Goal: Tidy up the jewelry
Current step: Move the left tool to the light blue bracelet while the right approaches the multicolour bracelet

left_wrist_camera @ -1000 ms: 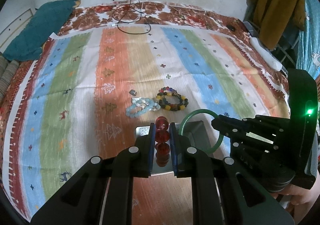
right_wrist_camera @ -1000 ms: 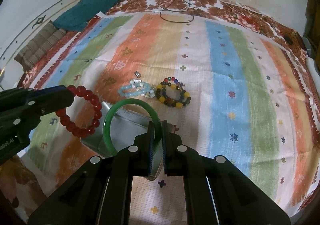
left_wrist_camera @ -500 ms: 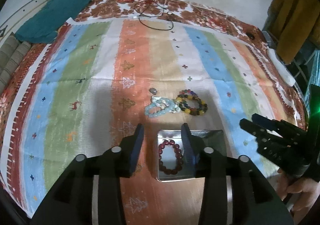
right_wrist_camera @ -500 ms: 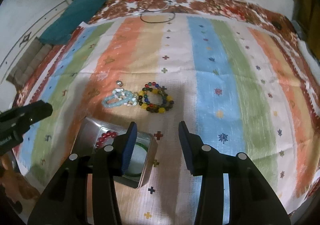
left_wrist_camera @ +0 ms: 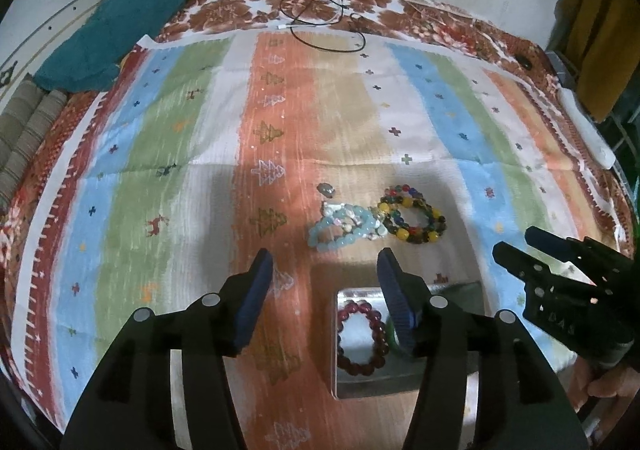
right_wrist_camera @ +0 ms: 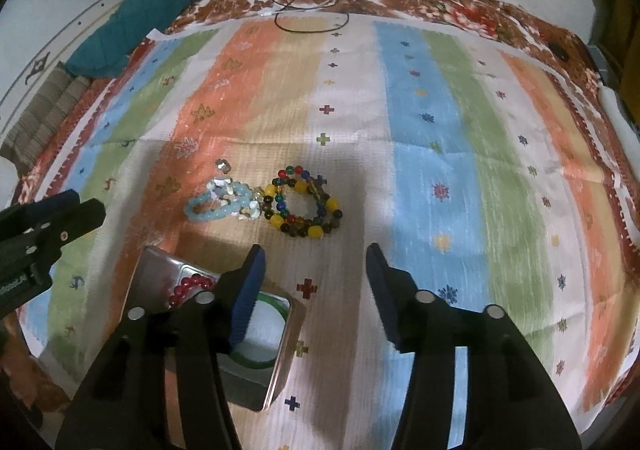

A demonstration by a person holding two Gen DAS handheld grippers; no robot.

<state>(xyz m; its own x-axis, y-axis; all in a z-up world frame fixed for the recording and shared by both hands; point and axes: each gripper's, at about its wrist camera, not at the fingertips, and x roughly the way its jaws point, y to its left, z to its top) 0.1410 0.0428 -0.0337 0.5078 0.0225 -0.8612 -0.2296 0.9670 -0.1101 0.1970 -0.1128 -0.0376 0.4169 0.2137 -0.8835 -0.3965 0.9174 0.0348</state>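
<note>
A metal tin (left_wrist_camera: 404, 386) lies on the striped cloth and holds a dark red bead bracelet (left_wrist_camera: 359, 334) and a green bangle (right_wrist_camera: 266, 360), both partly hidden by fingers. The tin shows in the right wrist view too (right_wrist_camera: 280, 370), with the red bracelet (right_wrist_camera: 188, 288) in it. A pale blue bead bracelet (left_wrist_camera: 340, 228) (right_wrist_camera: 220, 204), a multicoloured bead bracelet (left_wrist_camera: 412, 218) (right_wrist_camera: 306, 210) and a small grey charm (left_wrist_camera: 327, 190) (right_wrist_camera: 223, 165) lie beyond the tin. My left gripper (left_wrist_camera: 326, 278) is open and empty above the tin's near-left side. My right gripper (right_wrist_camera: 314, 270) is open and empty right of the tin.
The striped cloth (left_wrist_camera: 160, 154) covers a bed with a floral border. A teal pillow (left_wrist_camera: 116, 34) lies at the back left and black cables (left_wrist_camera: 320, 14) at the back. A white object (left_wrist_camera: 588, 130) sits at the right edge, clothes hang beyond.
Both grippers opened: the left let the red bracelet go into the tin, the right let the green bangle go into it. Both then drew back and up.
</note>
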